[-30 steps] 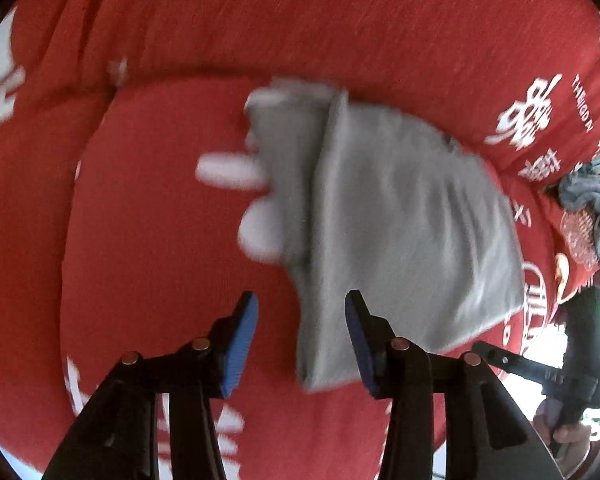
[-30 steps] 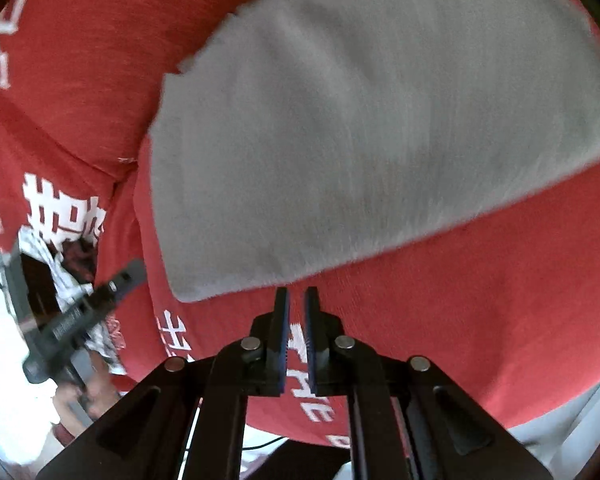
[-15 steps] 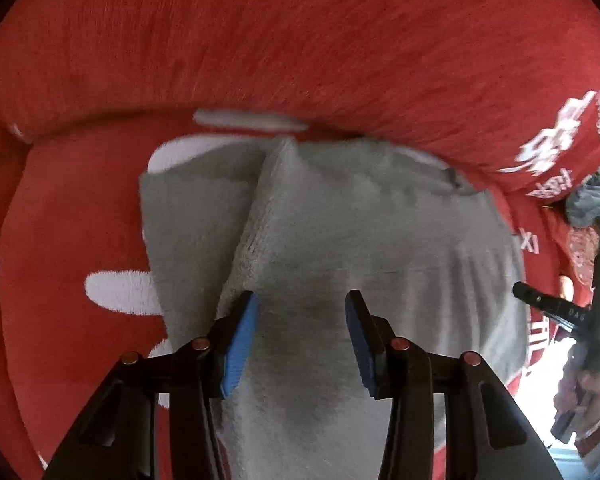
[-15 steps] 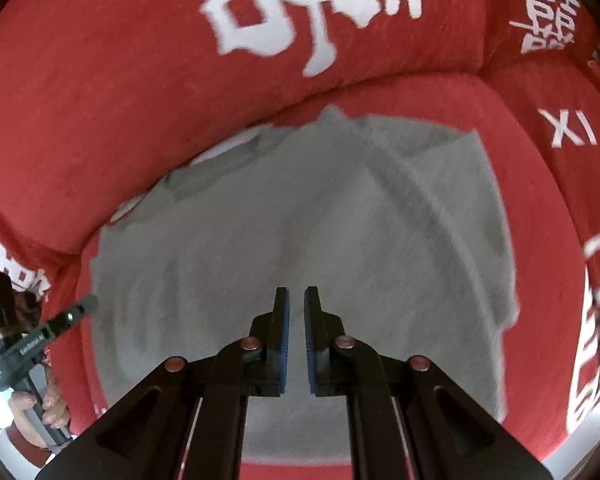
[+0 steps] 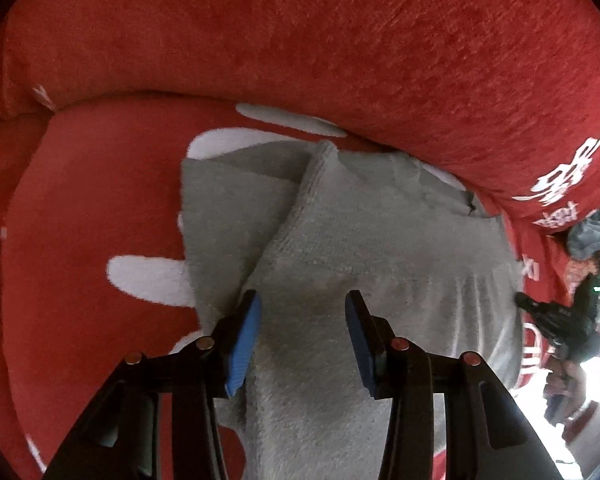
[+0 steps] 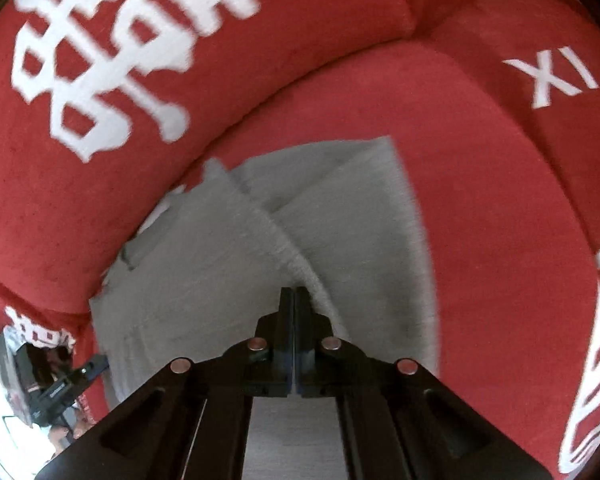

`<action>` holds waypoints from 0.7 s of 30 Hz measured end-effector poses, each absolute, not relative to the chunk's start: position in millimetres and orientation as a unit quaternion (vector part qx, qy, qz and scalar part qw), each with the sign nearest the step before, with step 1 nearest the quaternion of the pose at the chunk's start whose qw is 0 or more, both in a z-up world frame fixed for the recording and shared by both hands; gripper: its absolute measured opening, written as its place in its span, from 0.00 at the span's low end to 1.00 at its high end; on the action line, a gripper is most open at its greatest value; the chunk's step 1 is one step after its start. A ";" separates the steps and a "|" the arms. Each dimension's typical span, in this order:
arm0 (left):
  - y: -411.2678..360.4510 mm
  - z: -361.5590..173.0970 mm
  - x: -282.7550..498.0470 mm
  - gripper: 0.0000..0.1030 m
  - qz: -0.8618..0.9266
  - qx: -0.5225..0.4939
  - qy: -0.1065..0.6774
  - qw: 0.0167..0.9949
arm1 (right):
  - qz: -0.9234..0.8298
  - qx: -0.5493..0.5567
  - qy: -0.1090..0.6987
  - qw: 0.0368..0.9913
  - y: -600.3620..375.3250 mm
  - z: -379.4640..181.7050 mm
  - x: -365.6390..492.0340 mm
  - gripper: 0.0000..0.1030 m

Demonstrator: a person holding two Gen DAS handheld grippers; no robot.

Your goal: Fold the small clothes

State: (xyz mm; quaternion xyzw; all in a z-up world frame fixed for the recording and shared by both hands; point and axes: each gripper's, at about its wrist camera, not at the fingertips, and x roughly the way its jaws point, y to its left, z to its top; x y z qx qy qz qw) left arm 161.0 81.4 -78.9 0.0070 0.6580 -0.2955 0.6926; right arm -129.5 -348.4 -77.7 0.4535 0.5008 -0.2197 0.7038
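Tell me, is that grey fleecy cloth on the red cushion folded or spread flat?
Partly folded: the grey fleecy cloth has one layer lapped over another, its hemmed edge running diagonally across, on the red cushion.

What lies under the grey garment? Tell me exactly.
The grey garment lies on the red cushion, covering part of its white print. One flap overlaps the rest of the garment. Whatever print or objects sit beneath it are hidden.

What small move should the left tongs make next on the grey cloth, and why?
Probably lower and close on the raised folded edge. The left tongs stand open above the grey cloth with nothing pressed between the pads, while the right tongs are shut at that same ridge. The cloth lies only partly folded on the red cushion, so another fold seems due.
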 end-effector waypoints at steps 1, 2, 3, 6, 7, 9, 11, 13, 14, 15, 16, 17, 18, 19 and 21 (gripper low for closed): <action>80.8 -75.4 158.8 0.45 -0.276 0.036 0.649 0.708 | -0.225 0.446 0.505 0.704 -347.3 -73.6 -130.4 0.00; 81.3 -74.0 157.1 0.45 -0.256 0.065 0.644 0.718 | -0.231 0.435 0.509 0.707 -348.2 -70.7 -130.2 0.00; 84.5 -74.0 155.5 0.45 -0.243 0.082 0.643 0.722 | -0.243 0.418 0.516 0.707 -347.6 -68.4 -130.6 0.00; 101.2 -67.5 152.3 0.45 -0.247 0.062 0.655 0.711 | -0.279 0.399 0.531 0.694 -354.2 -66.6 -144.6 0.00; 105.8 -60.7 148.6 0.45 -0.251 0.060 0.653 0.712 | -0.283 0.401 0.525 0.695 -355.7 -62.5 -151.2 0.00; 113.3 -45.0 139.0 0.45 -0.265 0.061 0.645 0.714 | -0.278 0.403 0.515 0.703 -350.2 -51.8 -161.2 0.00; 115.2 -33.0 123.7 0.45 -0.287 0.058 0.646 0.705 | -0.260 0.400 0.516 0.712 -332.5 -40.7 -164.0 0.00; 113.3 -28.4 105.2 0.45 -0.308 0.060 0.651 0.691 | -0.239 0.384 0.527 0.720 -309.2 -32.6 -167.1 0.00; 110.8 -28.5 95.5 0.45 -0.319 0.062 0.656 0.682 | -0.230 0.378 0.534 0.721 -297.4 -30.5 -169.9 0.00; 109.3 -32.1 83.8 0.45 -0.327 0.065 0.662 0.671 | -0.224 0.373 0.540 0.720 -288.1 -29.8 -172.3 0.00; 105.8 -36.4 75.5 0.45 -0.331 0.067 0.667 0.664 | -0.219 0.367 0.550 0.718 -274.6 -32.3 -173.9 0.00; 106.5 -44.2 65.6 0.45 -0.332 0.069 0.676 0.655 | -0.218 0.361 0.559 0.714 -266.6 -35.4 -178.3 0.00; 110.2 -49.4 59.3 0.45 -0.330 0.071 0.683 0.648 | -0.221 0.357 0.569 0.707 -260.6 -41.0 -183.7 0.00; 114.4 -61.6 51.4 0.45 -0.321 0.073 0.695 0.639 | -0.224 0.357 0.577 0.700 -256.5 -47.6 -186.9 0.00; 121.5 -73.7 45.7 0.45 -0.315 0.068 0.704 0.633 | -0.233 0.362 0.593 0.680 -250.6 -64.8 -198.2 0.00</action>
